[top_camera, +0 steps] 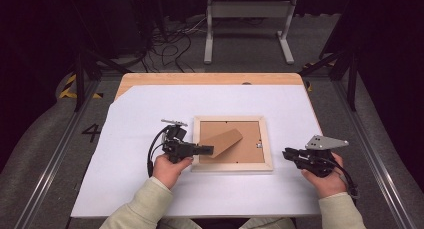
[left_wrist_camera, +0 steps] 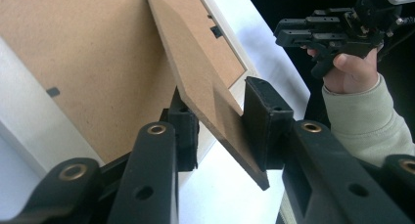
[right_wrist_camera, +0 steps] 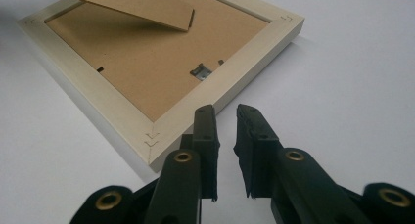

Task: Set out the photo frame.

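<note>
A pale wooden picture frame (top_camera: 232, 165) lies face down on the white sheet, brown backing board (right_wrist_camera: 147, 57) up. Its brown easel stand (top_camera: 222, 140) is raised off the backing at a slant. My left gripper (top_camera: 210, 150) comes in from the frame's left side. In the left gripper view both of its pads touch the stand (left_wrist_camera: 195, 72), which crosses between them, so the left gripper (left_wrist_camera: 218, 121) is shut on it. My right gripper (top_camera: 286, 153) rests just right of the frame. Its jaws (right_wrist_camera: 226, 117) stand slightly apart with nothing between them, pointing at the frame's near corner (right_wrist_camera: 161, 136).
A white sheet (top_camera: 135, 119) covers most of the wooden table (top_camera: 210, 79). A small metal hanger clip (right_wrist_camera: 199, 71) sits on the backing. Beyond the table's far edge are floor cables (top_camera: 170, 49) and a grey stand's legs (top_camera: 247, 34).
</note>
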A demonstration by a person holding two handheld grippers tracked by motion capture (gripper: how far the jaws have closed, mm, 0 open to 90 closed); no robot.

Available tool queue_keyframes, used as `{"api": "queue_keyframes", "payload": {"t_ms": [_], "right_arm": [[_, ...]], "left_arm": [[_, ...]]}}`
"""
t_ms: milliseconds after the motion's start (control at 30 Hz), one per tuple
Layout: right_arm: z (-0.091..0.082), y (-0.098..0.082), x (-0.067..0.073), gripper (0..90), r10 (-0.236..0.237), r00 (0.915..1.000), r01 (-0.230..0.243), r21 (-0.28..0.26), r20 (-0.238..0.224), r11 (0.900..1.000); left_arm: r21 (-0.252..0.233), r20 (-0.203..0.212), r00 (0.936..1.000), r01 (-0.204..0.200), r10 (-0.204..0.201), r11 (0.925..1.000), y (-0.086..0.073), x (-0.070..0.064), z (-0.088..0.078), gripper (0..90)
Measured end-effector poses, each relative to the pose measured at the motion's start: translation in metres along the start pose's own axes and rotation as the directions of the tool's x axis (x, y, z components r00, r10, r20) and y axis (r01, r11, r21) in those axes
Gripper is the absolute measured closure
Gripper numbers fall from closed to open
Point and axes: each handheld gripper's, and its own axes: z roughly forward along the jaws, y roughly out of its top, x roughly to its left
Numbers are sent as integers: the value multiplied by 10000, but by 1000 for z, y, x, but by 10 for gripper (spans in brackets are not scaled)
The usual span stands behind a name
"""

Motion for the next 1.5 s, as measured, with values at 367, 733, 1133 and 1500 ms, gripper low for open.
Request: {"api": "queue_keyframes", "payload": {"t_ms": [367, 733, 1133, 1500], "right_arm": [[-2, -1, -3, 790, 50, 10000, -50, -26, 85, 10000], [1, -2, -3, 791, 51, 10000, -52, 75, 38, 10000], [2, -4, -4, 791, 72, 10000, -73, 130, 36, 9999], [4, -6, -3, 790, 63, 10000, -64, 250, 29, 9997]], "left_arm": [[-909, 136, 9989, -445, 459, 9949, -2, -9, -16, 793], [-1489, 573, 9900, -1193, 1290, 9816, -1, -21, -25, 869], [-1994, 350, 9773, -1983, 2092, 9597, 3, -37, -30, 879], [-2869, -609, 9588, -2830, 2774, 9152, 17, -43, -38, 879]]}}
